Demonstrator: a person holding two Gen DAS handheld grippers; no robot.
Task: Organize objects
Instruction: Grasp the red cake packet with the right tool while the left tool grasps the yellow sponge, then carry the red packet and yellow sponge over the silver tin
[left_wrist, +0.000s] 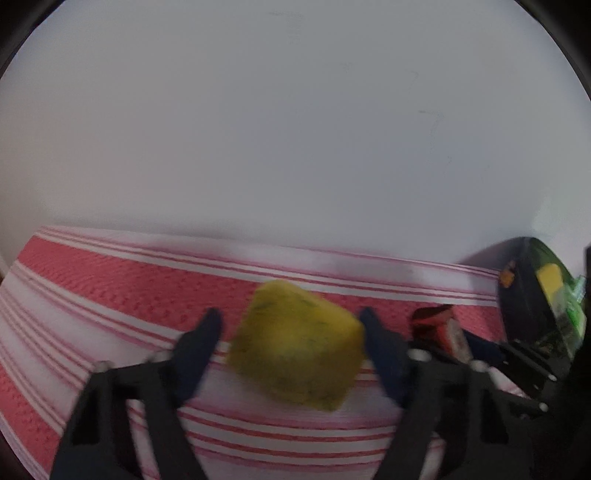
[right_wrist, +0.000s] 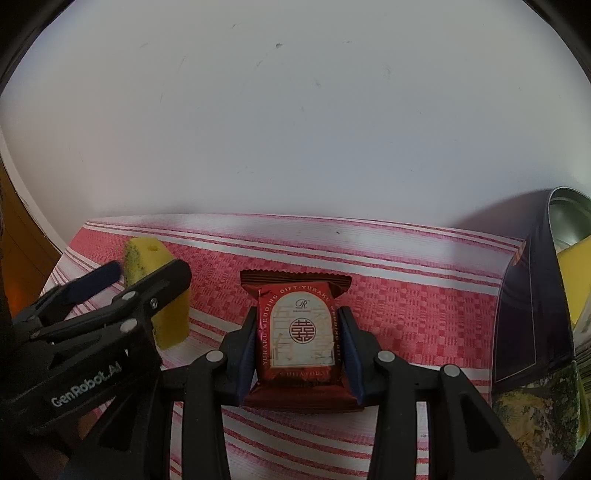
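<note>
A yellow sponge (left_wrist: 295, 343) with green specks stands on the red-and-white striped cloth (left_wrist: 110, 295). It sits between the fingers of my left gripper (left_wrist: 290, 321). The right finger touches it and a narrow gap shows at the left finger. In the right wrist view the same sponge (right_wrist: 166, 317) rises at the left, with the left gripper (right_wrist: 146, 275) around it. My right gripper (right_wrist: 299, 314) is shut on a red snack packet (right_wrist: 299, 332) with a white label, which lies flat on the cloth. That packet (left_wrist: 432, 321) shows blurred at the right of the left wrist view.
A dark open tin (right_wrist: 532, 314) with a printed landscape side stands at the right edge of the cloth, holding something yellow (right_wrist: 574, 277). Beyond the cloth (right_wrist: 406, 258) lies a plain white surface (right_wrist: 295, 129). A brown edge (right_wrist: 22, 251) shows at far left.
</note>
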